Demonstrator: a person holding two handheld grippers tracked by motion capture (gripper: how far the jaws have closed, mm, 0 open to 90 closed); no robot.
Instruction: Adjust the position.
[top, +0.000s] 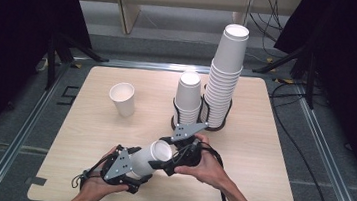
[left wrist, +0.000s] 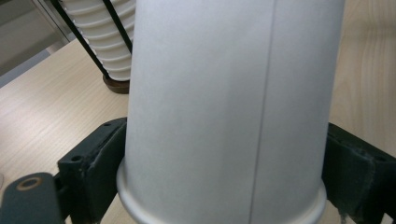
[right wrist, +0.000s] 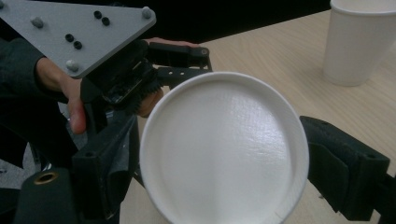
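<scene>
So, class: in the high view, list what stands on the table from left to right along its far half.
Single upright paper cup → short stack of cups in its black wire holder → tall stack of cups.

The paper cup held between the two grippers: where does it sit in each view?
High view: held cup lies sideways, lower centre.
Left gripper view: its side wall rises up the middle, between the jaws.
Right gripper view: its round end faces the camera, lower centre.
Shared landmark: wooden table.
</scene>
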